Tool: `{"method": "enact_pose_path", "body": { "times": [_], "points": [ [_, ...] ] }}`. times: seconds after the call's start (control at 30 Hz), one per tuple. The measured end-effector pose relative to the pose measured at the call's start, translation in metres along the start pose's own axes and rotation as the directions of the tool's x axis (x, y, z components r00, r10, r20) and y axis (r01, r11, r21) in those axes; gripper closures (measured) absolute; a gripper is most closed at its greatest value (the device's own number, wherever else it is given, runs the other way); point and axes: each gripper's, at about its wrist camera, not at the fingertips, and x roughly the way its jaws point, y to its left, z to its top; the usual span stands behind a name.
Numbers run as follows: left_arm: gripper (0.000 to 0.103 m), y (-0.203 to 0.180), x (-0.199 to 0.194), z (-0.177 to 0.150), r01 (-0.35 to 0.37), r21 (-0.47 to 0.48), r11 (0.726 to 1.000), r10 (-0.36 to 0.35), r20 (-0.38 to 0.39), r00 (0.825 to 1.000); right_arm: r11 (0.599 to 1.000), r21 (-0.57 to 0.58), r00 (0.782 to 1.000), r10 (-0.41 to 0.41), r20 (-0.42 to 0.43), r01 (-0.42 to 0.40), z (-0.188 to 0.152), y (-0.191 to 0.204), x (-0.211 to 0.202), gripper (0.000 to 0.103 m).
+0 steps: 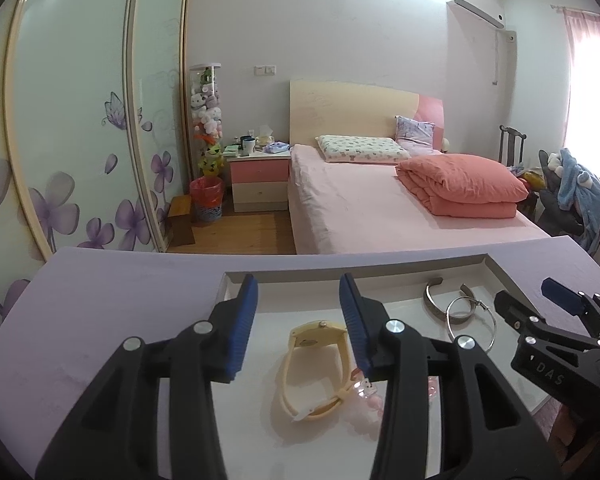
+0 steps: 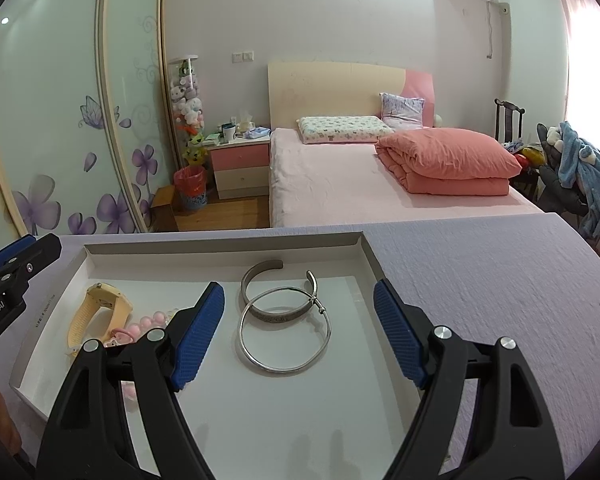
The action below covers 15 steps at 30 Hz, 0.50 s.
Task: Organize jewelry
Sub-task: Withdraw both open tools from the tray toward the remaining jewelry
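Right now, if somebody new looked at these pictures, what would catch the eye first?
Probably the white tray on the lilac table, with two silver bangles overlapping in its middle. At its left lies a yellow watch beside pink beads. Behind all this, the pink bed carries a folded coral quilt.

Mounted just behind each hand-held gripper, looking forward and downward along the blue-padded fingers. Close above the shallow white cardboard tray (image 1: 236,280) (image 2: 220,246) on the lilac-covered counter (image 1: 100,300) (image 2: 500,280). Left view over the tray's left part, right view over its right. Shared: tray, counter, pink-sheeted bed (image 1: 360,208) (image 2: 340,192) beyond.
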Motion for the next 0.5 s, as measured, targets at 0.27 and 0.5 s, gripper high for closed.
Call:
{"method": "enact_pose_path", "body": {
  "times": [0.27, 0.5],
  "points": [
    [0.058, 0.006, -0.015, -0.003, -0.024, -0.002, 1.000, 0.024, 0.005, 1.000, 1.000, 0.000, 1.000, 0.012, 0.015, -0.012, 0.001, -0.001, -0.016, 0.026],
    [0.055, 0.013, -0.044, -0.017, -0.029, -0.004, 1.000, 0.030, 0.019, 0.999, 1.000, 0.005, 0.999, 0.030, 0.026, -0.030, -0.014, -0.002, -0.045, 0.026]
  ]
}}
